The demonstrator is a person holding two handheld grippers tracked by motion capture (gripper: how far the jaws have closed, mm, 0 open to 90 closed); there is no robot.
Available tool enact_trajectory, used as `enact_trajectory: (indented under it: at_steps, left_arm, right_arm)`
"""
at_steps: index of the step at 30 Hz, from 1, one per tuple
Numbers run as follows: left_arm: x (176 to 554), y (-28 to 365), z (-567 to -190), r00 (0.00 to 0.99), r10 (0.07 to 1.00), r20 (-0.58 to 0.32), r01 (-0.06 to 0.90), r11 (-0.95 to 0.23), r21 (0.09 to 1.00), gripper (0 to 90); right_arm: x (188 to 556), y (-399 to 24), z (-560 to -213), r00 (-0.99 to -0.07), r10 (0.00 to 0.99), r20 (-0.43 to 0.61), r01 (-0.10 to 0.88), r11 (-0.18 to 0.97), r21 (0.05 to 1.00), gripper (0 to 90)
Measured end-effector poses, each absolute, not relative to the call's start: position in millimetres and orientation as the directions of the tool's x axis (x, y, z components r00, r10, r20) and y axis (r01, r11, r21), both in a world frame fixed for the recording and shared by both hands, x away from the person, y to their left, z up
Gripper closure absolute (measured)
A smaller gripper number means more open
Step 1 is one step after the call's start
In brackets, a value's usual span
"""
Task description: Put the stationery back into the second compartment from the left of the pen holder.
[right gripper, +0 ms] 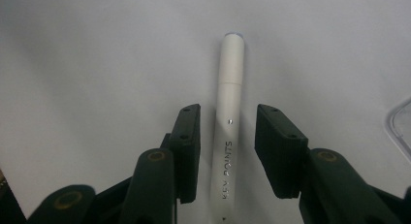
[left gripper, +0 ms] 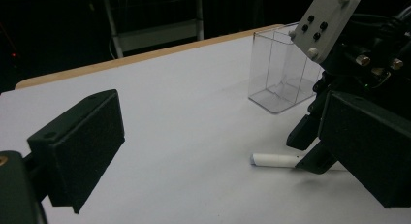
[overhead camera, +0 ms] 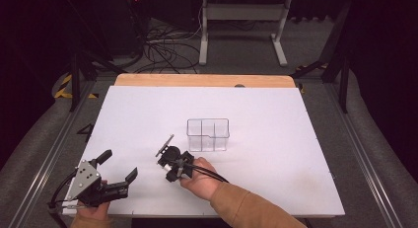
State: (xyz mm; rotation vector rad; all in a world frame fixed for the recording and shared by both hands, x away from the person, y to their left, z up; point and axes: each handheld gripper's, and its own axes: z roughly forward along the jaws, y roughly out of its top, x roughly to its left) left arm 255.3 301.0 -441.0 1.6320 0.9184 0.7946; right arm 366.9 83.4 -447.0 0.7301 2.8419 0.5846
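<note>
A white pen (right gripper: pixel 231 54) marked "KEY POINTS" lies flat on the white table top (overhead camera: pixel 148 109). My right gripper (right gripper: pixel 228 112) points down over it with one jaw on each side of the barrel and a small gap at each pad. In the left gripper view the pen (left gripper: pixel 276 160) pokes out from under the right gripper (left gripper: pixel 310 146). From above, the right gripper (overhead camera: pixel 166 169) sits just left of the clear box (overhead camera: pixel 208 134). My left gripper (overhead camera: pixel 119 165) rests near the front left corner, open with nothing between its jaws.
The clear plastic box (left gripper: pixel 281 73) has inner dividers and stands upright near the middle of the table. A wooden strip (overhead camera: pixel 202 80) runs along the far edge. Cables and a white table frame (overhead camera: pixel 241 35) lie on the floor beyond.
</note>
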Motion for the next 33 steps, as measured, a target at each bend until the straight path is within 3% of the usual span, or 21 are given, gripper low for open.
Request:
enact_trajectory:
  at_steps: [16, 33]
  left_arm:
    - [255.3, 300.4, -441.1, 0.484, 0.874, 0.051, 0.175, -0.154, 0.972, 3.3]
    - [255.1, 300.7, -441.1, 0.484, 0.874, 0.052, 0.173, -0.153, 0.973, 3.3]
  right_arm:
    - [356.3, 92.6, -454.7, -0.833, 0.532, -0.15, 0.44, 0.803, 0.401, 77.0]
    - [354.6, 93.1, -454.0, -0.823, 0.546, -0.155, 0.452, 0.796, 0.403, 78.4]
